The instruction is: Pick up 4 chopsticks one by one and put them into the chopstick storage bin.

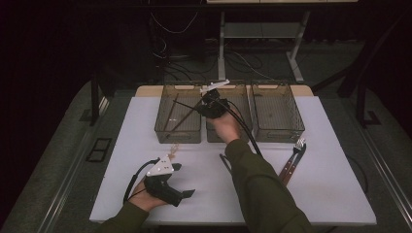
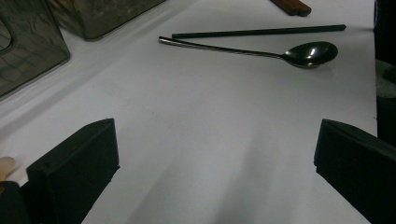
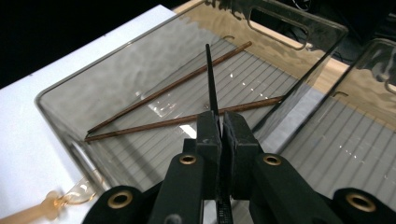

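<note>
My right gripper [image 3: 220, 123] is shut on a thin black chopstick [image 3: 211, 84], which points away over the left translucent bin [image 3: 70, 100]. Two brown chopsticks [image 3: 170, 87] lie crossed on that bin's ribbed floor. From above, the right gripper [image 1: 203, 108] hangs over the gap between the left bin [image 1: 178, 132] and the middle bin, with the black chopstick [image 1: 184, 104] sticking out to the left. Near the front left of the table my left gripper [image 1: 184, 180] rests, open. Its wide-apart jaws [image 2: 215, 154] have only bare white table between them.
A dark spoon [image 2: 310, 52] and another black chopstick [image 2: 259, 32] lie ahead of the left gripper. Wood-handled forks [image 1: 294, 162] lie at the right of the white table [image 1: 330, 194]. An amber plastic utensil [image 1: 172, 150] sits before the left bin. The right bin [image 1: 277, 131] stands at the back.
</note>
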`<state>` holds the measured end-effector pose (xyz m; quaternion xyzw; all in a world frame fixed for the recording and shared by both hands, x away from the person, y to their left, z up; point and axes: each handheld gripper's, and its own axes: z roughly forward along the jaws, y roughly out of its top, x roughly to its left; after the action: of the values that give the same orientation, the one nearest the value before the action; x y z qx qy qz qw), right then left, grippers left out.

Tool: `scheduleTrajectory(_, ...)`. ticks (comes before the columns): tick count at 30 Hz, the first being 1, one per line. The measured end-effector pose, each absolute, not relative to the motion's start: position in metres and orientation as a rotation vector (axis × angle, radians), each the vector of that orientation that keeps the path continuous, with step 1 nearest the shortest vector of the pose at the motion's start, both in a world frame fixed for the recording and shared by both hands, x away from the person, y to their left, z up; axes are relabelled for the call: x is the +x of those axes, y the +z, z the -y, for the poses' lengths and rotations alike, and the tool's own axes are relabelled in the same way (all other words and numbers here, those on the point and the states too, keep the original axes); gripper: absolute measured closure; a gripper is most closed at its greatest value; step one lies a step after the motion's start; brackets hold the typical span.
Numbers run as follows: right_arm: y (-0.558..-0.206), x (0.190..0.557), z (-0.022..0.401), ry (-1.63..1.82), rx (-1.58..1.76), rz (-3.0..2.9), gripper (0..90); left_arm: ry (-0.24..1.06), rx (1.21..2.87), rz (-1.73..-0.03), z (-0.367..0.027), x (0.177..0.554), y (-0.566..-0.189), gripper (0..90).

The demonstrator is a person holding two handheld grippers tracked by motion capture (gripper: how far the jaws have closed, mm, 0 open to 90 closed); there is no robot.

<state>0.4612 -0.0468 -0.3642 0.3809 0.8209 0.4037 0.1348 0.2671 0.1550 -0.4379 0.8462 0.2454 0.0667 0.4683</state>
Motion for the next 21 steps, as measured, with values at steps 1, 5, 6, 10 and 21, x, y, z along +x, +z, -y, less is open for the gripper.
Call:
scheduleTrajectory(1, -0.365, 0.462, 0.045, 1.165, 1.102, -2.379, 85.8, 0.165, 2.076, -0.598, -0.155, 0.267, -0.438, 0.0)
scheduleTrajectory(5, -0.368, 0.468, 0.036, 1.161, 1.125, -2.374, 85.8, 0.168, 2.075, -0.593, -0.155, 0.268, -0.438, 0.0)
scheduleTrajectory(6, -0.370, 0.469, 0.033, 1.153, 1.133, -2.377, 85.8, 0.167, 2.076, -0.592, -0.155, 0.268, -0.438, 0.0)
scheduleTrajectory(10, -0.375, 0.473, 0.024, 1.131, 1.140, -2.392, 85.7, 0.167, 2.076, -0.589, -0.155, 0.268, -0.437, 0.0)
scheduleTrajectory(21, -0.383, 0.475, 0.005, 1.074, 1.117, -2.433, 78.6, 0.157, 2.070, -0.589, -0.154, 0.267, -0.437, 0.0)
